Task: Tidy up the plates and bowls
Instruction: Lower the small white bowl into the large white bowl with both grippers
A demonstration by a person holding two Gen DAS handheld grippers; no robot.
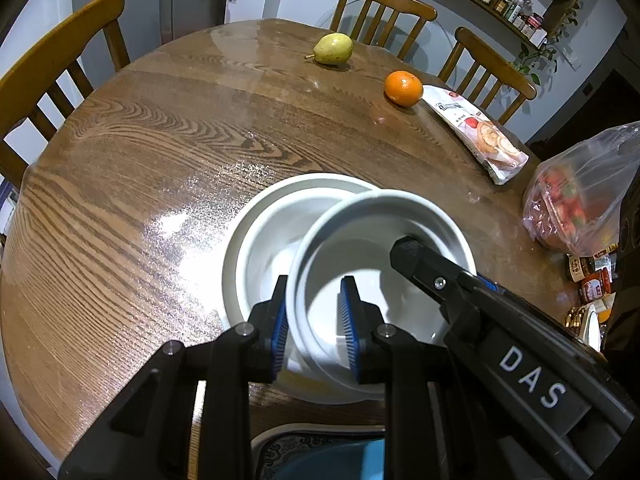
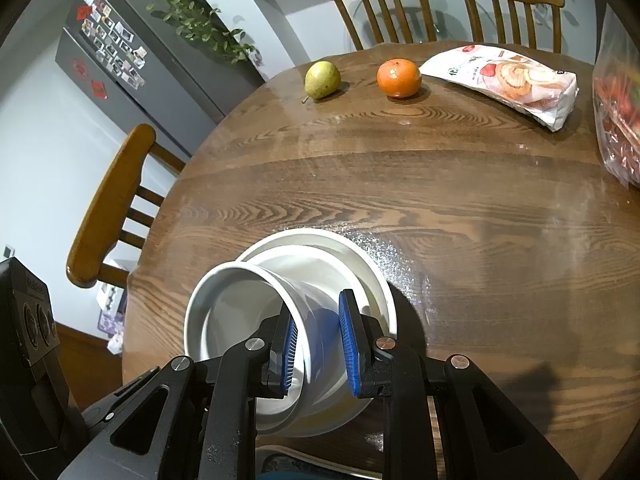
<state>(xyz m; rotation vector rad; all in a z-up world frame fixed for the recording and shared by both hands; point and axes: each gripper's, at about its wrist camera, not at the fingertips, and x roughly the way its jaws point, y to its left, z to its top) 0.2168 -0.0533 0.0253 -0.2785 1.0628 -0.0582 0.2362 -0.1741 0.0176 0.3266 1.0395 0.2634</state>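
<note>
Both my hand-held grippers, left (image 1: pixel 314 328) and right (image 2: pixel 318 346), are clamped nearly shut on opposite rim walls of the small white ceramic bowl (image 1: pixel 352 248), tilted above the larger white bowl (image 1: pixel 264 216) at lower centre. It looks glossy, stiff, breakable and slippery; the rim seems the best hold.

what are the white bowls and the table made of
Small bowl and large bowl: probably glazed ceramic, going by the smooth, glossy white surfaces and thick rounded rims; hard plastic such as melamine can't be ruled out.

Table: looks like wood or wood veneer with bold dark grain. The bright glare and faint scuffs suggest a glossy varnish or a clear cover sheet; which one is unclear.
</note>
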